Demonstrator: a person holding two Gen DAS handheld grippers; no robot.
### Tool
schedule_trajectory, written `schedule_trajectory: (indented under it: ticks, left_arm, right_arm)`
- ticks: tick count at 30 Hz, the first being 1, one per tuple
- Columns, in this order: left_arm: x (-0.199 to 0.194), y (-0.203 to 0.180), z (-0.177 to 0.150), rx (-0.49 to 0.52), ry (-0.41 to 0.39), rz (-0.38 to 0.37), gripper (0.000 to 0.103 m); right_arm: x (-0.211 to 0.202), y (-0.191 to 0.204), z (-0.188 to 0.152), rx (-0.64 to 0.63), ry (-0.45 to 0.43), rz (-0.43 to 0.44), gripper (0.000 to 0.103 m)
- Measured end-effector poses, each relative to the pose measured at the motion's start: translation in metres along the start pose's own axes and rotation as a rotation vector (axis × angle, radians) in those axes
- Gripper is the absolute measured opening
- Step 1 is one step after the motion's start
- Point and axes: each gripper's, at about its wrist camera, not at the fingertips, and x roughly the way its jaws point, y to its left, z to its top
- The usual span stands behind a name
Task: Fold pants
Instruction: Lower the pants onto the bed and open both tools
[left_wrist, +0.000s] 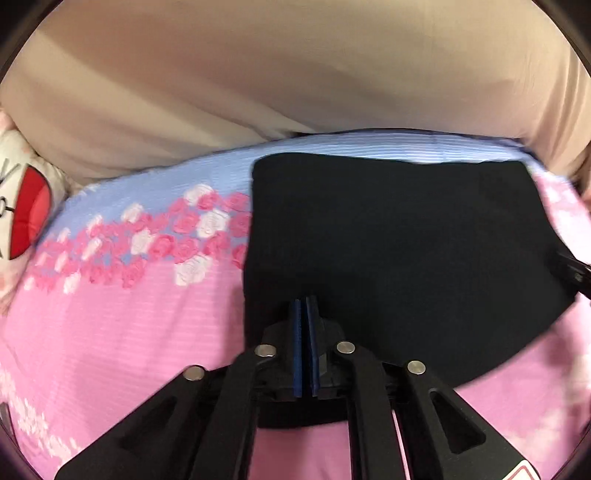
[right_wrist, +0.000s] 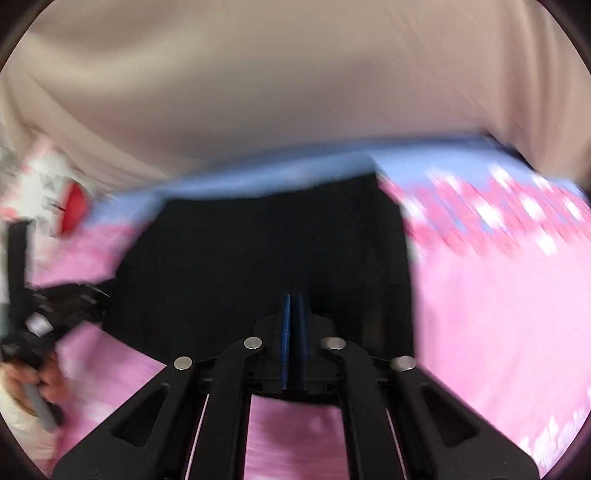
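Note:
The black pants (left_wrist: 402, 243) lie folded in a flat block on the pink bed sheet (left_wrist: 122, 332). My left gripper (left_wrist: 306, 301) is shut, its blue pads pressed together over the near edge of the pants; whether cloth is pinched between them does not show. The right wrist view is blurred by motion. There the pants (right_wrist: 266, 258) fill the middle, and my right gripper (right_wrist: 293, 297) is shut over their near edge in the same way. The right gripper's tip also shows at the right edge of the left wrist view (left_wrist: 574, 271), and the left gripper shows at the left of the right wrist view (right_wrist: 62, 306).
The sheet has a blue band with pink and white roses (left_wrist: 177, 229). A beige curtain (left_wrist: 295, 74) hangs behind the bed. A white plush with a red patch (left_wrist: 26, 206) lies at the far left. A hand (right_wrist: 33, 384) holds the left gripper's handle.

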Motion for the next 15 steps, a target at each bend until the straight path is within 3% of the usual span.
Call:
schedule_trajectory:
  ticks: [2, 7, 9, 11, 13, 15]
  left_arm:
    - [0.005, 0.001, 0.001, -0.023, 0.009, -0.003, 0.008]
    - [0.013, 0.017, 0.002, -0.070, 0.026, -0.035, 0.007]
    - [-0.013, 0.019, -0.001, -0.081, 0.017, -0.040, 0.005]
    - [-0.035, 0.013, -0.007, -0.054, -0.021, -0.062, 0.006]
    - [-0.025, 0.005, -0.016, -0.030, 0.039, -0.045, 0.006]
    - [-0.011, 0.001, -0.022, -0.026, 0.038, 0.002, 0.006]
  right_arm:
    - [-0.001, -0.015, 0.000, 0.068, 0.000, 0.071, 0.000]
    - [-0.017, -0.031, -0.003, 0.116, -0.014, 0.116, 0.000]
    - [-0.053, -0.027, -0.011, 0.055, -0.039, 0.101, 0.002]
    - [-0.065, -0.022, -0.026, -0.005, 0.004, 0.088, 0.002]
    - [-0.057, -0.019, -0.034, -0.041, 0.048, 0.052, 0.002]
    - [-0.047, -0.030, -0.030, -0.022, 0.044, -0.022, 0.002]
